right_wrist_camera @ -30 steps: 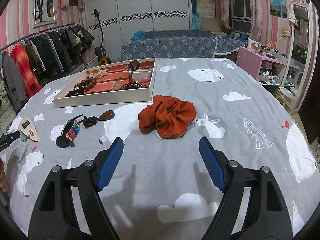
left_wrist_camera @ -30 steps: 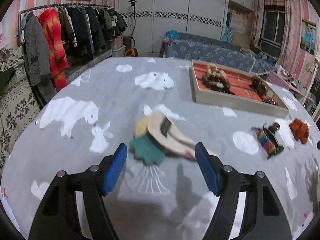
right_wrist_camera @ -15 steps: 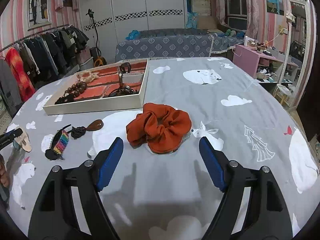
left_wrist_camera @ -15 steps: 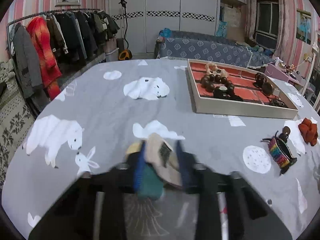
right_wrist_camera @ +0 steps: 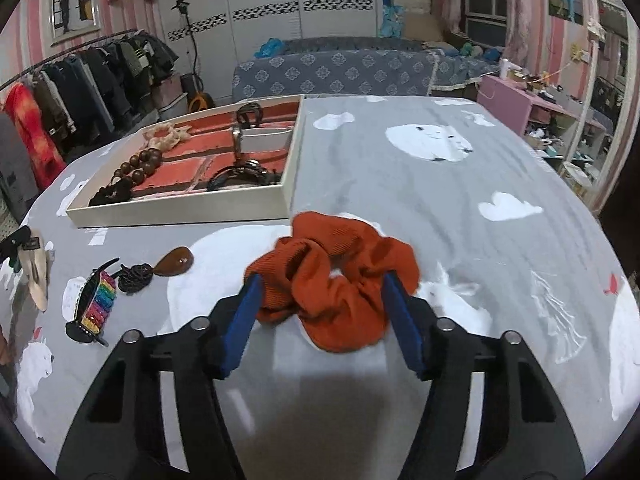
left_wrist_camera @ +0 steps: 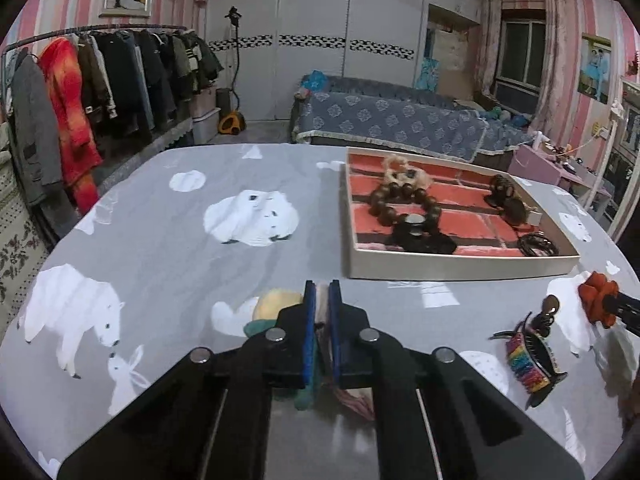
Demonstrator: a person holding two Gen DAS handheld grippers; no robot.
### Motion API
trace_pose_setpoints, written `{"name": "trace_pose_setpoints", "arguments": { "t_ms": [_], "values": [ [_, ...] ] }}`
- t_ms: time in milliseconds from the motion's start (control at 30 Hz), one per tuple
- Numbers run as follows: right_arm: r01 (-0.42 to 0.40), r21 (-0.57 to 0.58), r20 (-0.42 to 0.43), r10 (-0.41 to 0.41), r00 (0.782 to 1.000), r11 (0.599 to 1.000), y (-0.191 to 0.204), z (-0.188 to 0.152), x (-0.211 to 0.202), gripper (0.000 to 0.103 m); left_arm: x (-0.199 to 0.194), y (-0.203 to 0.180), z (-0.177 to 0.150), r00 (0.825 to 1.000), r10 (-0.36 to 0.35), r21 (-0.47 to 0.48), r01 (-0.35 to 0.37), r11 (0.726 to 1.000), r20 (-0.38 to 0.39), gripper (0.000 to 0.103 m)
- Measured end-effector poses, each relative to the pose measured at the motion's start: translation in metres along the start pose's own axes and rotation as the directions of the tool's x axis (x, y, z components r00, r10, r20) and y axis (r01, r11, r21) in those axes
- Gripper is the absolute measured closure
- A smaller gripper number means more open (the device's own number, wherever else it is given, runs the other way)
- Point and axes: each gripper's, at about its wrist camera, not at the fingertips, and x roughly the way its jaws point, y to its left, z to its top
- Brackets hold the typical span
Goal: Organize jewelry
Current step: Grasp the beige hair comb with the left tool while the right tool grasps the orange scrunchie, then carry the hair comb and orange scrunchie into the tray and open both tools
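Note:
My left gripper is shut on a beige hair clip with yellow and teal felt. It holds the clip just above the grey bedspread, mostly hidden behind the fingers. My right gripper straddles an orange scrunchie. Its jaws are closing, and both blue pads touch the fabric's sides. The white jewelry tray with its red lining lies ahead, holding a wooden bead bracelet and dark hair ties. From the left wrist view the scrunchie shows at the far right.
A rainbow claw clip and a black tie with a brown teardrop lie between the two grippers, in front of the tray. A clothes rack stands left of the bed. A blue sofa is beyond it.
The left jaws went from wide open to shut on the hair clip. The right gripper slid forward to the scrunchie, and its jaws narrowed onto it.

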Motion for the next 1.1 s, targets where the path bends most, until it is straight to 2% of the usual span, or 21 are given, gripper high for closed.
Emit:
{"name": "trace_pose_setpoints", "arguments": {
  "t_ms": [33,133,433,567,833,1100],
  "values": [
    [-0.008,-0.005,-0.010,0.008,1.000,1.000,0.001,0.001,0.004,0.068,0.000,-0.001,0.001,1.000,-0.002,0.003,0.002,1.000,0.000,0.096],
    [-0.033,-0.015,-0.012,0.032,0.999,0.999,0.003,0.002,0.004,0.087,-0.002,-0.002,0.003,1.000,-0.004,0.005,0.004,1.000,0.006,0.096],
    [-0.038,-0.037,0.062,0.041,0.997,0.999,0.011,0.009,-0.029,0.089,-0.032,-0.014,0.018,0.997,-0.012,0.034,0.009,0.999,0.076,0.096],
    [-0.045,-0.042,0.102,0.049,0.994,0.998,0.013,0.015,-0.046,0.089,-0.045,-0.024,0.024,0.993,0.005,0.076,-0.015,0.997,0.120,0.096],
    [-0.049,-0.048,0.146,0.055,0.988,0.998,0.015,0.019,-0.067,0.089,-0.061,-0.031,0.029,0.989,0.002,0.083,-0.014,0.996,0.146,0.096],
    [-0.057,-0.051,0.157,0.064,0.985,0.997,0.016,0.018,-0.074,0.089,-0.065,-0.033,0.026,0.990,0.001,0.084,-0.013,0.996,0.141,0.096]
  ]
}}
